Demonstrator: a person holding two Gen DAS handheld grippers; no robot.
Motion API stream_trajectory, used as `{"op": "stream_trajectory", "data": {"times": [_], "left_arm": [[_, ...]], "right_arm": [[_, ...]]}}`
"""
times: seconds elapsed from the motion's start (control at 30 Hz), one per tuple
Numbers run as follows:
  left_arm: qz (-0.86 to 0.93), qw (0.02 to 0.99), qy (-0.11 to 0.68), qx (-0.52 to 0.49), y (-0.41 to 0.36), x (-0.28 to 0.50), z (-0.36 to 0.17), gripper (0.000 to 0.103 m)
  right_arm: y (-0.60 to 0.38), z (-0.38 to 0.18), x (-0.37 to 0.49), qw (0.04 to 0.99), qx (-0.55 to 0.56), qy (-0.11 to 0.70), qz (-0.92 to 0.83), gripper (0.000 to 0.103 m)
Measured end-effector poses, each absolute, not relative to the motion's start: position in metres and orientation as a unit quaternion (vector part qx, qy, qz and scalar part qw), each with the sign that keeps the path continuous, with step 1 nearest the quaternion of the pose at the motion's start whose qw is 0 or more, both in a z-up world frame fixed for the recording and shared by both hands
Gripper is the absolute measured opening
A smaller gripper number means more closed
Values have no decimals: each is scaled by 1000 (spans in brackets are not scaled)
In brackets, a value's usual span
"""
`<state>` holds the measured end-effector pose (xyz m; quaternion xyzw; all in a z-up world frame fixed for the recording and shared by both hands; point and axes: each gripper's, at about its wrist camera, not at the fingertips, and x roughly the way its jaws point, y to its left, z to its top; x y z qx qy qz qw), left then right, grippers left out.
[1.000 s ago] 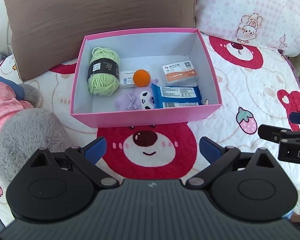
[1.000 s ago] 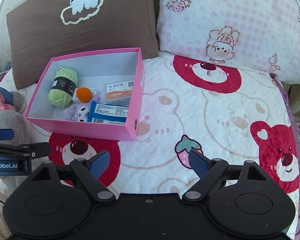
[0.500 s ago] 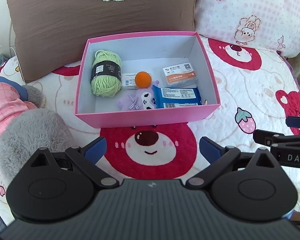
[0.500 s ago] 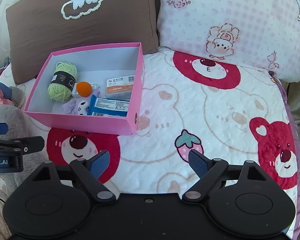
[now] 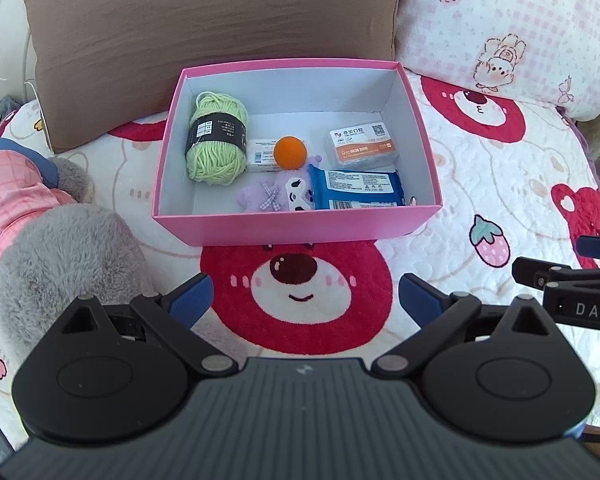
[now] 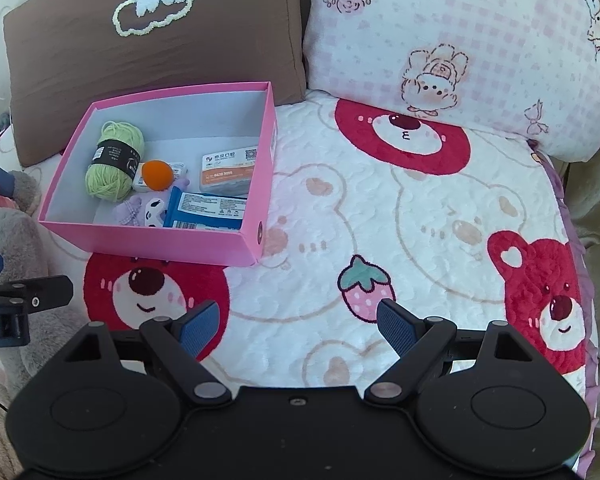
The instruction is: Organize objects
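A pink box point(image 5: 296, 230) point(image 6: 152, 240) sits on the bear-print blanket. It holds a green yarn skein point(image 5: 216, 138) point(image 6: 114, 160), an orange ball point(image 5: 290, 152) point(image 6: 158, 175), a small white packet point(image 5: 260, 155), a clear case with an orange label point(image 5: 362, 146) point(image 6: 228, 172), a blue wipes pack point(image 5: 356, 190) point(image 6: 204, 210) and a small purple plush point(image 5: 278, 196) point(image 6: 140, 210). My left gripper point(image 5: 306, 300) is open and empty in front of the box. My right gripper point(image 6: 300, 326) is open and empty, right of the box, over the blanket.
A brown pillow point(image 5: 212, 40) stands behind the box and a pink checked pillow point(image 6: 460, 40) to its right. A grey plush toy in pink clothes point(image 5: 40, 240) lies left of the box. The blanket point(image 6: 400, 208) stretches right of the box.
Both grippers have drawn back slightly from the box, so it sits a little farther and lower in view. Both stay open and empty.
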<state>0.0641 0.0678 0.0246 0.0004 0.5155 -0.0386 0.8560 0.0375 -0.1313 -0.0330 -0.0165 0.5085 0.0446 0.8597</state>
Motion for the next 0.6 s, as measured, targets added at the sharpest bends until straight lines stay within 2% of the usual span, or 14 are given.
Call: {"op": "stream_trajectory", "data": {"times": [0.6], "left_arm": [[-9,854,521,-10,75,69,18,101]], "right_arm": [[-140,-36,43,855,-12,517,22,89]]}}
